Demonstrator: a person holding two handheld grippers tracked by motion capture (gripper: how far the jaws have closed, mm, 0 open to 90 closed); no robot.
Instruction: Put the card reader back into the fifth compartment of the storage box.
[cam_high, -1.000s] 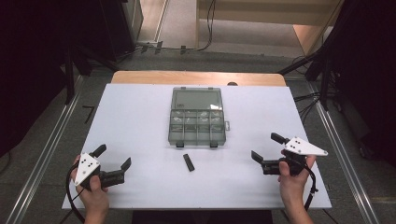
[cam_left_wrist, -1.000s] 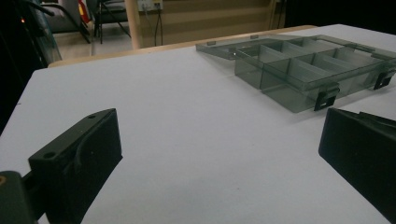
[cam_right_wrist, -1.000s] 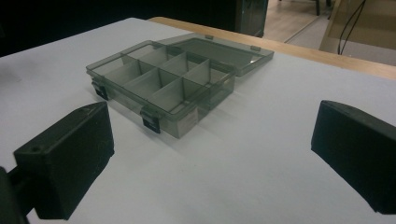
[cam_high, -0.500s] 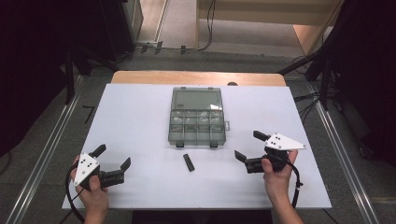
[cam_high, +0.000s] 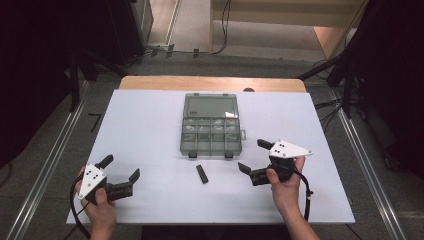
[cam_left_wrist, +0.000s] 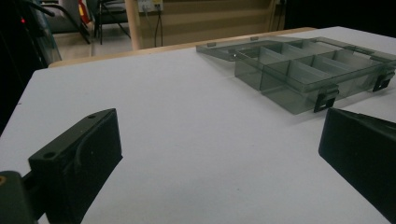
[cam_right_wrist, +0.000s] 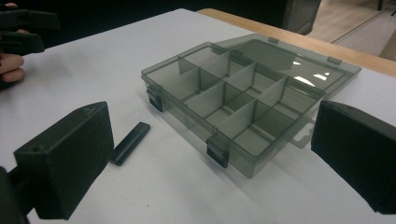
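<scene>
Worktop (cam_high: 150, 120) – white sheet over a wooden top, wood strip showing along the far edge. Bare apart from two items and the grippers.

Organizer box (cam_high: 211, 136) – smoky clear plastic, sits mid-worktop, a bit toward the far edge. Lid (cam_high: 210, 106) is open and laid flat on the far side. Tray is split by dividers into compartments; can't make out anything in them. Two dark latches on the near wall, hang tab on its right end.

Right gripper (cam_high: 254, 156) – held in the right hand (cam_high: 286, 186), near the near-right part of the worktop, just off the box's near-right corner, pointing left. Jaws spread wide, holding nothing. In its own view the box's near corner lies between the jaws and the black piece is just beside the left jaw.

Left gripper (cam_high: 120, 169) – in the left hand (cam_high: 100, 207) at the near-left corner, well apart from the box. Jaws also wide apart, nothing between them but bare worktop.

Small black piece (cam_high: 202, 173) – short flat bar lying on the worktop just in front of the box's near wall, not touching it, between the two grippers and nearer the right one
</scene>
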